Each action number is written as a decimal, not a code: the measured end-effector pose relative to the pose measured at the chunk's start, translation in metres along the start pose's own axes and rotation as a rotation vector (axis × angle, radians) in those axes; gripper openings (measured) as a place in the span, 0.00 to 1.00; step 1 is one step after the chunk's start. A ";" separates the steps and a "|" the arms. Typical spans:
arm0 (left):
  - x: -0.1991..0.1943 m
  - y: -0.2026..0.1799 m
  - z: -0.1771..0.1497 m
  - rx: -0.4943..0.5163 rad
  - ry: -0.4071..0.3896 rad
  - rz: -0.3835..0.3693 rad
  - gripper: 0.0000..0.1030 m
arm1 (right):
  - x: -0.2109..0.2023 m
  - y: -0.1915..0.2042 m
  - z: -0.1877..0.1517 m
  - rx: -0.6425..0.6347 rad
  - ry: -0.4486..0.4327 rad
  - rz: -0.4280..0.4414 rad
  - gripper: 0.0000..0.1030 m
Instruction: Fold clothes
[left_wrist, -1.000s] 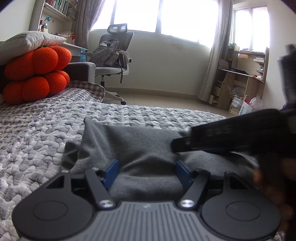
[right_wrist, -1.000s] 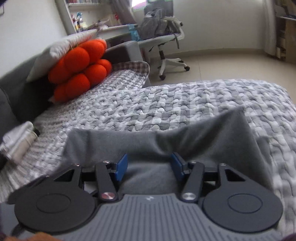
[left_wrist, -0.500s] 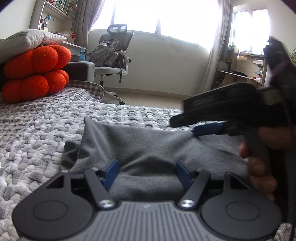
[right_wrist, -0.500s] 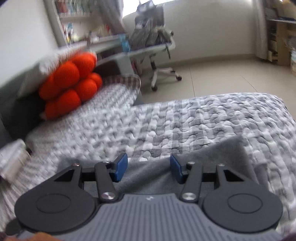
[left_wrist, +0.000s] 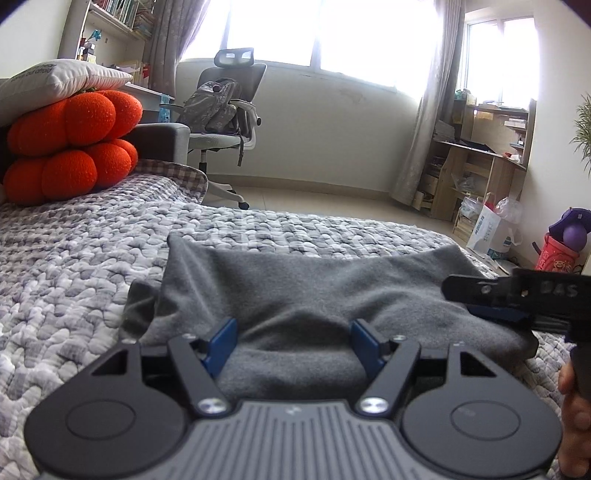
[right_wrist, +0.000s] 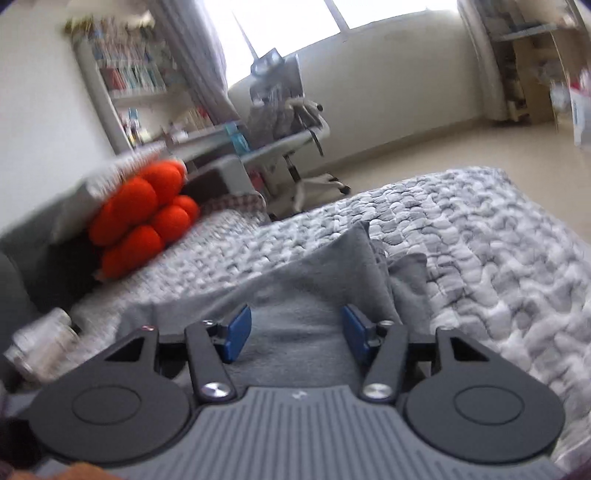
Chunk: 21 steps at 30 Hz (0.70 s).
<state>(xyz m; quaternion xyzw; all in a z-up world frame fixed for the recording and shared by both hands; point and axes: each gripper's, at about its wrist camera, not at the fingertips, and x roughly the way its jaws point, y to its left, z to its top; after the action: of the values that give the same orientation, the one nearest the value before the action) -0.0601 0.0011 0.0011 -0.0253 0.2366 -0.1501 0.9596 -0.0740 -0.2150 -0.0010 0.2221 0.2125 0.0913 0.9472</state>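
A: Where does the grey garment (left_wrist: 325, 295) lie?

B: Folded into a block on the bed (left_wrist: 74, 266), on its grey-and-white quilt, toward the near edge; the far corners of the cloth stand up slightly. An orange cushion (left_wrist: 70, 147) sits at the bed's far left end, well apart.

A: What state is the left gripper (left_wrist: 295, 341) in?

B: Its blue pads are spread wide over the near part of the garment; the cloth shows between them, and neither pad pinches it.

A: And the right gripper (right_wrist: 295, 332)?

B: Also parted, a little less widely, above the same cloth, with nothing held. In the left wrist view it enters from the right edge, a person's fingers (left_wrist: 574, 413) on its handle.
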 end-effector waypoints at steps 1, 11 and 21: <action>0.000 0.000 0.000 0.000 0.000 0.000 0.68 | -0.001 -0.002 -0.001 0.019 -0.007 0.005 0.56; -0.005 -0.009 0.007 0.033 -0.023 0.086 0.71 | 0.000 0.002 -0.006 -0.021 -0.017 -0.001 0.57; 0.010 0.009 0.035 -0.001 -0.049 0.228 0.74 | 0.000 0.001 -0.004 0.001 -0.024 0.014 0.57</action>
<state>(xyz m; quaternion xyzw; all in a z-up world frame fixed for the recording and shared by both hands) -0.0326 0.0056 0.0265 -0.0026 0.2144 -0.0392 0.9760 -0.0755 -0.2129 -0.0040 0.2252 0.1997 0.0954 0.9489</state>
